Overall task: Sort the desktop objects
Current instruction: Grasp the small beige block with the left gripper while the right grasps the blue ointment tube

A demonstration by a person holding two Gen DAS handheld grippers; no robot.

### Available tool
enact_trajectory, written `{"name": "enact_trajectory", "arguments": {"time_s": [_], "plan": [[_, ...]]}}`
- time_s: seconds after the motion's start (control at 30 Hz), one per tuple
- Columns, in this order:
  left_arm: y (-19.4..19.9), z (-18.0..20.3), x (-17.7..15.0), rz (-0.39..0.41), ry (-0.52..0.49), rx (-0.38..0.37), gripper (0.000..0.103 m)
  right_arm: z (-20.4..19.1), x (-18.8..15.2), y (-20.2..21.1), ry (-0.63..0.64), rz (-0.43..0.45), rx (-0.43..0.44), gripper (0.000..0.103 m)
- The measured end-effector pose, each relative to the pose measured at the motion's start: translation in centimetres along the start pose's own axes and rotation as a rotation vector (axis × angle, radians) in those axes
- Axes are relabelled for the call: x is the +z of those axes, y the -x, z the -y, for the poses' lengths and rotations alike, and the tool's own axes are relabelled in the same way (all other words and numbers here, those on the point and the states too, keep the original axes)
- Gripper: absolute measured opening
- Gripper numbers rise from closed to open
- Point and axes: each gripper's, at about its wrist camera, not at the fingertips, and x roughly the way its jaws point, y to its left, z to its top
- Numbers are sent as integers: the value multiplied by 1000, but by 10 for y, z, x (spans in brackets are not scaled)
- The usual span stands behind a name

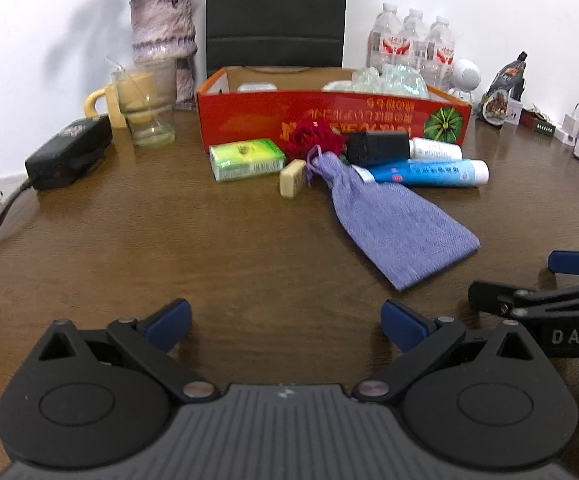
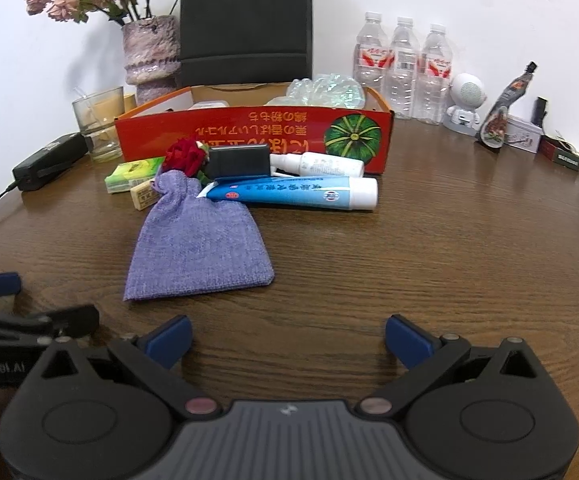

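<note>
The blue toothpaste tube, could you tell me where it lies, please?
In the right wrist view the blue toothpaste tube lies centre, before the red box.

1. The box (image 2: 249, 136) is red, with a green pumpkin print.
2. In front of it, the pouch (image 2: 197, 244) is a woven lilac.
3. The tube (image 2: 289, 196) beside the pouch is blue, white-capped.
4. The tissue pack (image 1: 247, 159) is green.

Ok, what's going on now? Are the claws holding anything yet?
Left gripper open, empty. Right gripper open, empty. Purple pouch nearest, flat on table, untouched. Toothpaste tube lies before red box; path clear.
</note>
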Motion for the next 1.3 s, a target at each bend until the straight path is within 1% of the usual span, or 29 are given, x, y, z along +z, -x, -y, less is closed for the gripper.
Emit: {"name": "enact_trajectory", "arguments": {"time_s": [0.03, 0.07, 0.1, 0.17, 0.2, 0.3, 0.37, 0.4, 0.43, 0.47, 0.5, 0.53, 0.57, 0.6, 0.63, 0.67, 0.7, 0.73, 0.77, 0.8, 0.83, 0.93, 1.0, 1.03, 1.1, 1.17, 1.2, 1.27, 1.3], "plan": [[-7, -4, 9, 6, -6, -19, 103, 1, 4, 0, 11, -9, 10, 96], [-13, -9, 17, 12, -11, -37, 103, 3, 14, 4, 17, -4, 33, 86], [-20, -13, 26, 17, -17, -56, 103, 5, 23, 8, 21, 4, 57, 84], [-33, -21, 43, 29, -28, -93, 103, 13, 47, 14, 17, 88, 120, 83], [-39, -26, 52, 35, -33, -111, 103, 15, 61, 11, 19, 114, 136, 83], [-59, -38, 77, 52, -50, -167, 103, 18, 93, -15, 48, 107, 107, 75], [-72, -47, 95, 64, -61, -204, 103, 21, 104, -33, 69, 104, 106, 72], [-79, -51, 103, 69, -66, -223, 101, 26, 108, -43, 69, 92, 109, 70], [-84, -53, 109, 72, -76, -241, 95, 32, 110, -51, 64, 77, 124, 70], [-85, -49, 106, 66, -97, -256, 91, 37, 112, -59, 60, 63, 141, 70], [-86, -44, 104, 60, -118, -271, 75, 42, 112, -66, 59, 51, 179, 70], [-87, -40, 101, 53, -139, -286, 55, 47, 111, -73, 59, 40, 217, 70], [-89, -36, 98, 47, -161, -295, 49, 52, 111, -80, 58, 29, 254, 70], [-91, -32, 95, 42, -183, -282, 49, 52, 110, -83, 60, 9, 271, 69], [-94, -29, 92, 38, -200, -268, 47, 52, 109, -87, 78, 11, 273, 66], [-98, -28, 90, 36, -201, -252, 44, 50, 107, -90, 97, 3, 273, 58], [-101, -28, 89, 22, -198, -253, 27, 47, 105, -91, 110, 3, 273, 50], [-103, -28, 88, 9, -194, -254, 19, 46, 104, -90, 103, 9, 285, 35], [-103, -29, 87, 2, -194, -258, 18, 44, 102, -86, 108, 9, 290, 20], [-101, -28, 85, 2, -199, -255, 14, 42, 100, -83, 112, 10, 294, 13], [-98, -28, 82, -3, -203, -248, 14, 41, 97, -78, 118, 9, 277, 6], [-83, -28, 70, -15, -205, -232, 14, 37, 85, -61, 123, 2, 227, 6], [-69, -27, 61, -23, -200, -222, 14, 32, 74, -43, 132, -19, 199, 6], [-62, -26, 57, -27, -196, -216, 14, 31, 70, -34, 127, -36, 184, 8], [-46, -24, 48, -41, -170, -190, 14, 29, 63, -16, 118, -73, 168, 17], [-34, -24, 38, -41, -145, -165, 17, 35, 57, -3, 113, -64, 220, 50], [-32, -24, 36, -34, -140, -156, 17, 38, 56, -4, 125, -62, 221, 54], [-28, -24, 31, -22, -130, -140, 17, 44, 53, -7, 147, -61, 221, 54], [-28, -23, 32, -25, -125, -137, 17, 45, 53, -13, 146, -79, 206, 52]]}}
